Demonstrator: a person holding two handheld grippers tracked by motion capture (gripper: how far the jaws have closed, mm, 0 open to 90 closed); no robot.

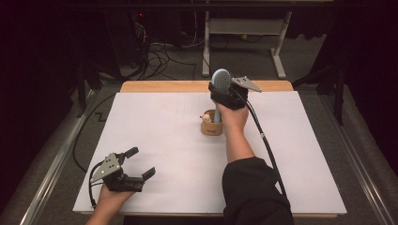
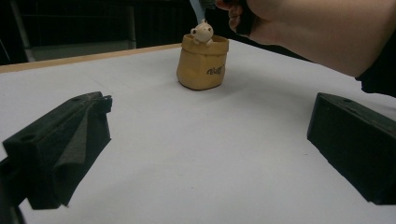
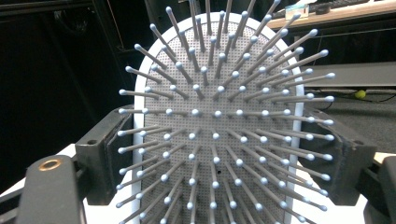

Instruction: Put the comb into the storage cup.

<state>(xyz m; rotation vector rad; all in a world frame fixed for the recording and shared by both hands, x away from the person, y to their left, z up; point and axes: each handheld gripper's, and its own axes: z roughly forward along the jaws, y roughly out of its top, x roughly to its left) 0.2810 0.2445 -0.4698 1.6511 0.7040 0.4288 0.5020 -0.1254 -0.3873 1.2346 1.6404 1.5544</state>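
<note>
A pale blue hairbrush (image 1: 220, 80) stands upright, its handle reaching down into a small tan pot (image 1: 211, 123) with a little bear figure on its rim. My right gripper (image 1: 227, 95) is shut on the brush head, a black jaw on each side of it. In the right gripper view the bristled face of the hairbrush (image 3: 219, 126) sits between the two jaws. The pot (image 2: 202, 62) stands mid-table in the left gripper view, the blue handle rising out of it. My left gripper (image 1: 140, 162) rests near the front left of the table, open, with nothing between its jaws.
The white table top (image 1: 164, 140) has a wooden strip along its far edge (image 1: 155, 86). Behind it on the floor lie cables and the legs of a white desk frame (image 1: 279, 47). The right gripper's cable (image 1: 267, 145) trails over the table's right half.
</note>
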